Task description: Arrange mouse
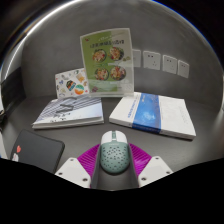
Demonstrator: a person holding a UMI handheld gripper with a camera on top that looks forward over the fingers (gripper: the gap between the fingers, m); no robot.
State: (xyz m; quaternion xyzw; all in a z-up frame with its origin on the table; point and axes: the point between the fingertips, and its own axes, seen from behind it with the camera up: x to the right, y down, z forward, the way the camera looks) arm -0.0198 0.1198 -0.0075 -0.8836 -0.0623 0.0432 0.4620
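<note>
A pale green mouse (112, 152) with a dotted shell and a white front lies lengthwise between my gripper's fingers, nose pointing away from me. My gripper (112, 165) is shut on the mouse, with a magenta pad (87, 158) pressed against each of its sides. The mouse is over the grey table (100, 132), just short of two books. I cannot tell whether it rests on the table or is lifted.
A grey book (68, 113) lies ahead to the left and a white and blue book (152, 113) ahead to the right. A green leaflet (104, 62) and a colourful card (72, 83) stand behind them. A black mat (35, 152) lies left of the fingers.
</note>
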